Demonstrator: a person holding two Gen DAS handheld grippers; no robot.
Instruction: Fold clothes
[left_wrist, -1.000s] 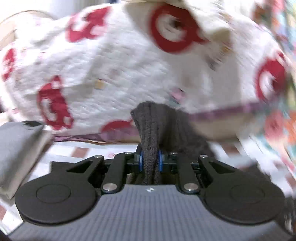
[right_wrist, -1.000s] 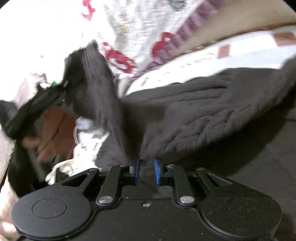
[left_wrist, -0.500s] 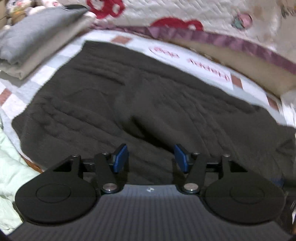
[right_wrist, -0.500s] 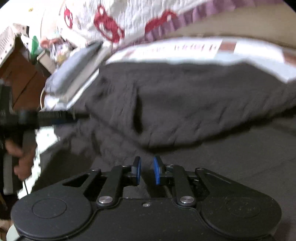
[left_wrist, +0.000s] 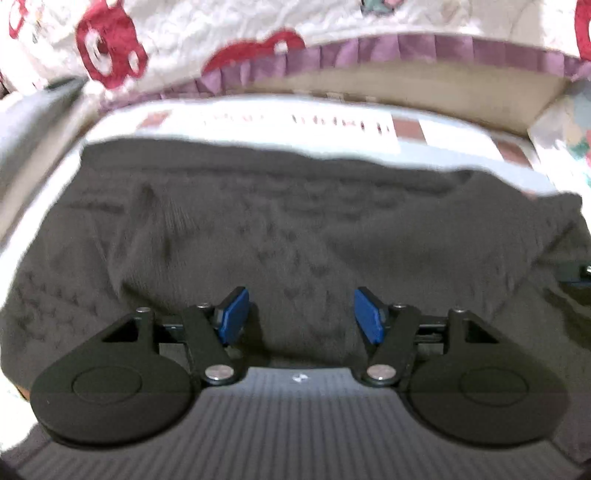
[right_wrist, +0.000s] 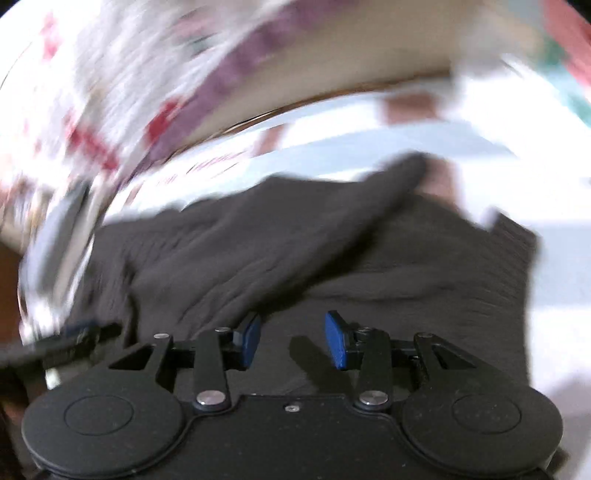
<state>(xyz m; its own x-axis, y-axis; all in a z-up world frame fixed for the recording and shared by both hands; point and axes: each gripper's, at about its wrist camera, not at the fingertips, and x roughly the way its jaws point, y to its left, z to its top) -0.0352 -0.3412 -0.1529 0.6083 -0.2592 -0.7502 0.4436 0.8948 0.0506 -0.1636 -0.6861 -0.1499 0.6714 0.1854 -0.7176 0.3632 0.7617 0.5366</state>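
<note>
On the bed: a dark grey-brown sweater (left_wrist: 295, 229) lay spread flat over a pale sheet (left_wrist: 258, 125), filling the middle of the left wrist view from near edge to far.
Far left: a folded grey cloth (left_wrist: 33, 122) sat beside the sweater's far left corner, smooth and flat-faced.
Far side: a white quilt (left_wrist: 177, 33) with red ring shapes and a pleated purple trim hung behind the sheet; its surface looked stitched and puckered.
Sweater texture: chunky knit, with rows of cable or chevron pattern across the body and a plainer ribbed strip running near to far on the left.
Sweater shape, right wrist view: one tapering part, likely a sleeve (right_wrist: 314, 221), lay folded diagonally across the body, its narrow end pointing far right; ribbing showed along the right edge. This view was heavily blurred.
Left gripper (left_wrist: 301, 314): blue-padded fingers (left_wrist: 232, 314) spread wide just above the knit, nothing between them.
Right gripper (right_wrist: 292, 341): blue pads parted with a clear gap, gripping nothing, low over the sweater's near edge.
Change over the last second: the left claw had been pinched on a bunched fold of knit and lifted against the quilt; it had since let go and the cloth lay flat.
Change in the last half second: the right claw had been nearly closed and now stood parted.
</note>
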